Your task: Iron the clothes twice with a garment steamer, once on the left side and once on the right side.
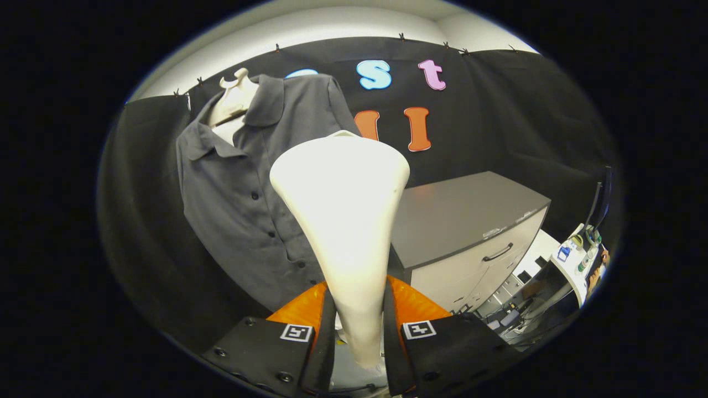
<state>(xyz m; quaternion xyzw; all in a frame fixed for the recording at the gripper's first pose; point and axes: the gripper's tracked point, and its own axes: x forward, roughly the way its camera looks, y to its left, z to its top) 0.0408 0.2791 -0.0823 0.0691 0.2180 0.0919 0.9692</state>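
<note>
Your tongs (358, 326) are clamped on the steamer (342, 221), both fingers pressing its narrow handle; its wide head flares upward ahead of the fingers; head sits in front of the shirt's (243, 193) right half, contact w/ fabric can't be told; shirt hangs buttoned on a mannequin (235, 99) against the booth wall; grey-topped cabinet (464, 221) w/ drawers stands beside the shirt, beyond the steamer.

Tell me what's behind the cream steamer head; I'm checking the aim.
Behind the cream steamer head, gripped by the gripper, hangs the grey buttoned shirt on a mannequin; its right part is covered. A grey-topped cabinet stands beside.
</note>
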